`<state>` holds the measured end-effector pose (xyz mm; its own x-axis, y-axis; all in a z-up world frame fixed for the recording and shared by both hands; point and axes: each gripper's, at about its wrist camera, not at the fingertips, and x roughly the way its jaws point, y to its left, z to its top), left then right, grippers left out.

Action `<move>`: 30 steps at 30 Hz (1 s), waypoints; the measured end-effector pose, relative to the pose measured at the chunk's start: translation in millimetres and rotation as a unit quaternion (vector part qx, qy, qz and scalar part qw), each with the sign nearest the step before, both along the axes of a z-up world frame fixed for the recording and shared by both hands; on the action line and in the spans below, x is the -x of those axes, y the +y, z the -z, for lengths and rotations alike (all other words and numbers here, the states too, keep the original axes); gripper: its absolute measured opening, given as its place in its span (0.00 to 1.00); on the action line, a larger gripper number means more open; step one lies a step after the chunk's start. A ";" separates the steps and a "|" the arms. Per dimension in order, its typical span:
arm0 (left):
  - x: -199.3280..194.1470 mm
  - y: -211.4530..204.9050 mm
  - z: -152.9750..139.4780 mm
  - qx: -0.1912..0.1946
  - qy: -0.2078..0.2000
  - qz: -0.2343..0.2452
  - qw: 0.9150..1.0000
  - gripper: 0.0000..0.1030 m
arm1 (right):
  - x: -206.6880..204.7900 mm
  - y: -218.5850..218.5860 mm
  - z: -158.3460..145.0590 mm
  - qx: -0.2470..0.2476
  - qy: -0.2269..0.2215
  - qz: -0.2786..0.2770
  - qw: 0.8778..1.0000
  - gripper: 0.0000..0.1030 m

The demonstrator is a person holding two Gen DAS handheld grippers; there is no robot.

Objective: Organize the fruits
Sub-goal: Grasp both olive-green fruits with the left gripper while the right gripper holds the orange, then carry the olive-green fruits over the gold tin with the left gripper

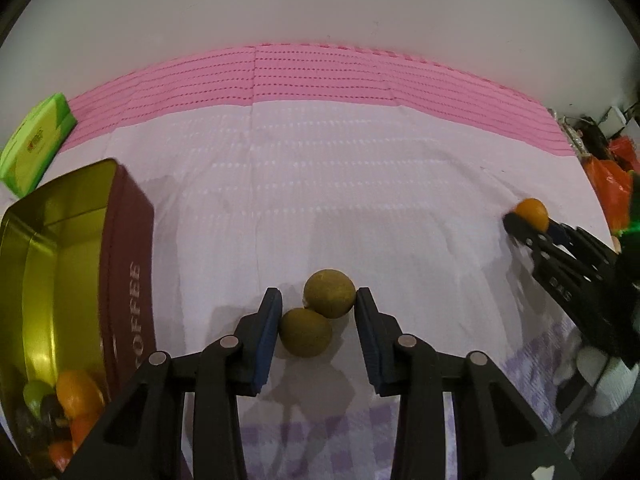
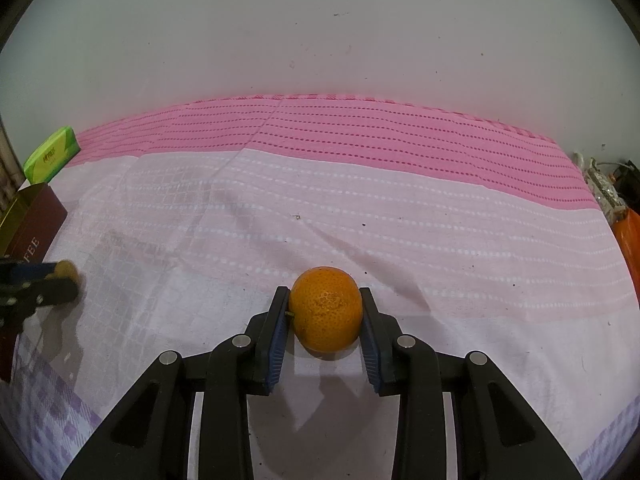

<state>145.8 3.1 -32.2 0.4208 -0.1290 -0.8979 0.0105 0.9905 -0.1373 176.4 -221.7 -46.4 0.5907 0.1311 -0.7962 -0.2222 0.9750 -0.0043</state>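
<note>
Two brown-green round fruits, the near one and the far one, touch each other on the white cloth between the fingers of my left gripper. Its left pad presses the near fruit and its right pad the far one. An orange rests on the cloth with my right gripper shut on it, both blue pads against its sides. In the left wrist view that orange shows at the far right in the right gripper. The maroon coffee tin stands open at the left, holding several fruits.
A green carton lies behind the tin at the back left. The cloth is pink at the back and white in front, ending at a pale wall. Orange bags and clutter sit off the right edge, with a white object near the right gripper.
</note>
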 end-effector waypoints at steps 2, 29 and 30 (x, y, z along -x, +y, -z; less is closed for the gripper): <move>7.5 -0.2 -4.6 0.001 -0.002 0.001 1.000 0.33 | -0.2 0.4 0.2 0.001 0.000 0.000 1.000 0.34; 82.7 60.4 -65.3 0.003 -0.051 -0.069 0.996 0.33 | -0.7 0.9 0.6 0.005 -0.001 -0.001 1.000 0.34; 84.7 65.9 -64.9 0.001 -0.049 -0.075 0.996 0.33 | -0.7 1.1 0.7 0.005 -0.001 -0.001 1.000 0.34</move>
<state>61.1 69.0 32.7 0.5204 -0.0594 -0.8518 -0.1250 0.9815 -0.1448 177.1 -220.7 -47.1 0.5913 0.1248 -0.7967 -0.2242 0.9744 -0.0138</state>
